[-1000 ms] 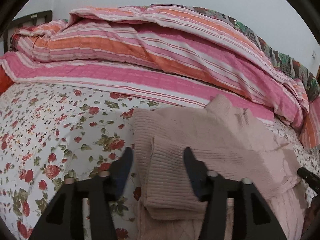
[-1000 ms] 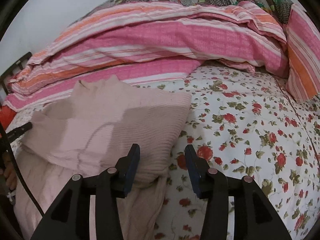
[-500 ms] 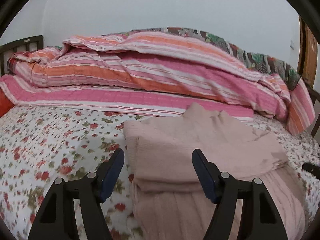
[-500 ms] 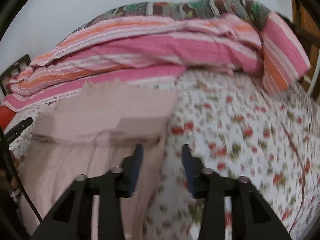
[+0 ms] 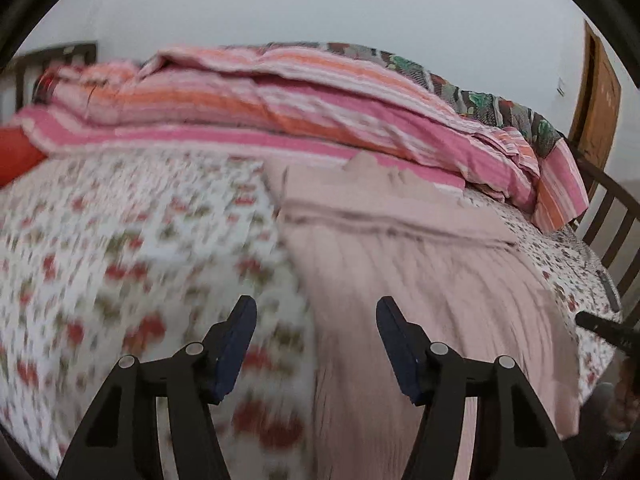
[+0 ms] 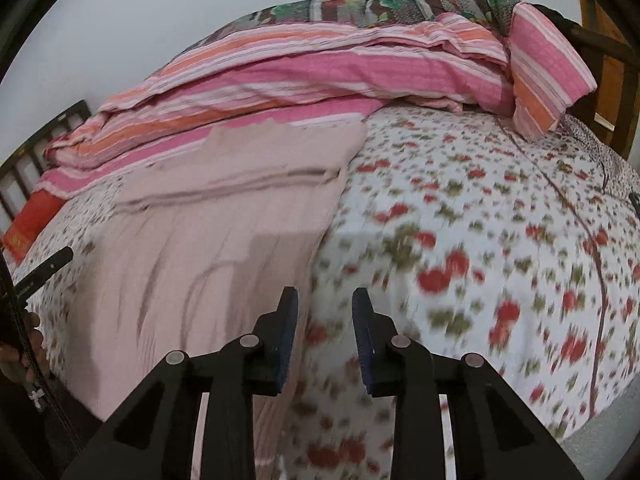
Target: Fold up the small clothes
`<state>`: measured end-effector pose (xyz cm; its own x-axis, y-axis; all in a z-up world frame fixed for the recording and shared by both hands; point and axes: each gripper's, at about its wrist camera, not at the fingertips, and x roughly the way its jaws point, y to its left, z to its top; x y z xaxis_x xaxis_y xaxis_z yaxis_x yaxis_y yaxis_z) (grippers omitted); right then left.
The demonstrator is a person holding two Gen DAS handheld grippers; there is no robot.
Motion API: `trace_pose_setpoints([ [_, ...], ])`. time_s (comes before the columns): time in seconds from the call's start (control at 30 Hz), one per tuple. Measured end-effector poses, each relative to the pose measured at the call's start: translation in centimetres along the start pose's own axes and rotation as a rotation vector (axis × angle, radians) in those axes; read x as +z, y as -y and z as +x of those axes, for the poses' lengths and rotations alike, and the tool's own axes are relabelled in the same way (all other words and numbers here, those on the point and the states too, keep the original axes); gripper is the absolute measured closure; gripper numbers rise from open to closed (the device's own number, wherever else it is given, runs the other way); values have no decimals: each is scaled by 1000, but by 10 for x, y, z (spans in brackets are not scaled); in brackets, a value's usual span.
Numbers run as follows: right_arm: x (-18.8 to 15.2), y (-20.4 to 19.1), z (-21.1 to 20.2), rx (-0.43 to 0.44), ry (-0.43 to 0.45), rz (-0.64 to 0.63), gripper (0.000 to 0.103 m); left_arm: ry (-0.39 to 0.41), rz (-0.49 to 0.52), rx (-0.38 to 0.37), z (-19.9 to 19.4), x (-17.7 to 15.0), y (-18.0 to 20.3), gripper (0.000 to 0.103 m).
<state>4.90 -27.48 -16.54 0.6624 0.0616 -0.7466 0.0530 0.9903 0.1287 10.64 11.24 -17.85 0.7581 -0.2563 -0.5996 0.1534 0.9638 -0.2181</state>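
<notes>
left wrist view: left gripper (image 5: 312, 320) over the near part of the bed, jaws set apart with nothing between them, narrowing a little just then. one pad over the floral bedsheet (image 5: 120, 240), the other over the pink knit garment (image 5: 420, 280). garment laid flat on the sheet, far end folded back on itself, near end running toward the camera. striped pink and orange quilt (image 5: 280, 108) heaped behind it against the wall. much of the sheet blurred.

right wrist view: right gripper (image 6: 325, 320) at the garment's (image 6: 200, 240) right edge, jaws close together but parted, gripping nothing. garment to the left, floral sheet (image 6: 480, 220) to the right. quilt (image 6: 320, 72) piled behind. dark gripper finger (image 6: 44, 272) showing at the left edge, a hand (image 6: 24, 344) below it.
</notes>
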Motion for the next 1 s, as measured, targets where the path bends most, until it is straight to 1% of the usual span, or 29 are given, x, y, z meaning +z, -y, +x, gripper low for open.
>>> trace_pose_setpoints([
  [0.07, -14, -6, -3, 18, -14, -15, 75, -29, -40, -12, -9, -15, -8, 43],
  [0.1, -20, -9, -4, 26, -19, -23, 75, -42, -44, -23, -11, -21, -9, 43],
  [0.13, -26, -11, -5, 35, -23, -30, 75, -59, -43, -33, -13, -27, -9, 43],
  [0.23, -44, -15, -7, 74, -39, -19, 72, -83, -28, -34, -19, -42, -4, 43],
  [0.33, -61, -22, -4, 89, -65, -25, 72, -96, -42, -64, -21, -49, -1, 43],
  [0.43, -70, -26, -1, 82, -67, -36, 72, -108, -35, -47, -18, -55, 5, 43],
  [0.57, -74, -27, 7, 96, -81, -9, 72, -106, -27, -37, -13, -56, 10, 45],
  [0.6, -75, -28, 9, 102, -87, -4, 72, -112, -36, -32, -10, -56, 10, 48],
  [0.63, -76, -30, 11, 106, -88, 0, 75, -125, -52, -29, -7, -56, 9, 52],
  [0.67, -75, -31, 13, 110, -87, -4, 83, -134, -63, -28, -5, -57, 8, 60],
  [0.73, -76, -36, 14, 110, -83, -27, 94, -144, -73, -31, -2, -58, 8, 73],
  [0.77, -76, -38, 11, 106, -65, -42, 98, -141, -71, -50, -3, -57, 7, 95],
  [0.83, -75, -33, -1, 106, -4, -48, 98, -112, -88, -82, -10, -56, 3, 95],
  [0.9, -73, -20, -16, 97, 54, -17, 98, -83, -130, -103, -19, -56, -7, 95],
  [0.93, -73, -12, -19, 96, 59, 12, 99, -81, -142, -105, -20, -57, -10, 95],
  [1.0, -75, 1, -17, 97, 30, 58, 99, -99, -144, -105, -18, -59, -10, 94],
])
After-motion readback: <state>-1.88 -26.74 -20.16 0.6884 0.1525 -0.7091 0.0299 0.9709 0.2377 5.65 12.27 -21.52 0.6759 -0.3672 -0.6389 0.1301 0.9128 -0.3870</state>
